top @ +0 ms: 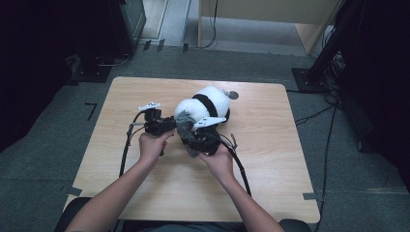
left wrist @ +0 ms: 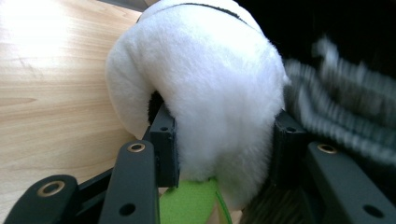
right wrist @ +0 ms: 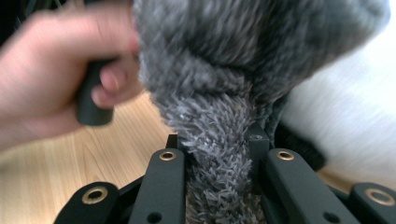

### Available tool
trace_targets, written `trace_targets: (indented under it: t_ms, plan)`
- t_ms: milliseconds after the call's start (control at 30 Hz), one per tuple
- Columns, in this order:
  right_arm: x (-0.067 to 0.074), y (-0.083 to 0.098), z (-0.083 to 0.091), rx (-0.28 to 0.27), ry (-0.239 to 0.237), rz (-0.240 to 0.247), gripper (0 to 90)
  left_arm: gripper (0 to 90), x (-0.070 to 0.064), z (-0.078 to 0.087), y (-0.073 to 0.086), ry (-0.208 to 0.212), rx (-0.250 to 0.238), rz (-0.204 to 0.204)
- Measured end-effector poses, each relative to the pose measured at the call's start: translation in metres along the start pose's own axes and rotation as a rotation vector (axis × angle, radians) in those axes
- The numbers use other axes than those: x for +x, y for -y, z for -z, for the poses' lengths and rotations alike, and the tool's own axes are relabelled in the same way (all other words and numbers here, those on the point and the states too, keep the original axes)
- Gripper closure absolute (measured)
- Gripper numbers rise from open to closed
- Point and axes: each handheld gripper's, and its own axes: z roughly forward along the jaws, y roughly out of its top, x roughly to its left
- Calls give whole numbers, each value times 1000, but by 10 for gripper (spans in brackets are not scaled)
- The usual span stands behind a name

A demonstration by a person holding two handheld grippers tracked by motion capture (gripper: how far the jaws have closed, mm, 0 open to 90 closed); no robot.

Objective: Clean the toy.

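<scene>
While our left gripper (top: 170, 124) reaches in from the left, its jaws are pressed on a white lobe of the plush toy (top: 205, 104), which lies near the middle of the wooden table (top: 270, 159), a little toward the far side. In the left gripper view the two black jaws stand partly closed, one pad on each side of the white plush (left wrist: 215, 93), and the fur bulges out above them; a green piece (left wrist: 189, 203) shows just below the fur between the jaws. The toy's white body carries a black band and lies beyond our grippers, angled toward the far right.

Our right gripper (top: 196, 137) comes in from the near right and is clamped on the grey furry cloth (top: 184, 123) that lies against the toy's near left end. In the right gripper view the jaws sit close together with the grey fur (right wrist: 217, 154) pinched tight between them, and the cloth rises above them. Beside it we see our left hand (right wrist: 60, 79) wrapped round the black handle of its gripper, with the white plush at the right edge. The two grippers work just beside each other, both touching the toy's near end.
</scene>
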Motion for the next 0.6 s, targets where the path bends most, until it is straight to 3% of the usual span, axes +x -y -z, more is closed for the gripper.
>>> trace_targets:
  t_ms: [100, 167, 300, 600]
  plan:
    - [0, 4, -9, 38, 1, -3, 762, 551, -1, 0, 0, 26, -8, 21]
    - [-2, 7, -16, 66, 23, 8, 762, 550, -4, 0, 0, 33, -10, 10]
    - [-11, 13, -16, 31, 53, 10, 762, 549, -1, 1, 0, 35, -12, 23]
    - [-35, 18, -13, 76, 110, -32, 757, 549, 6, 10, -2, 22, -17, 26]
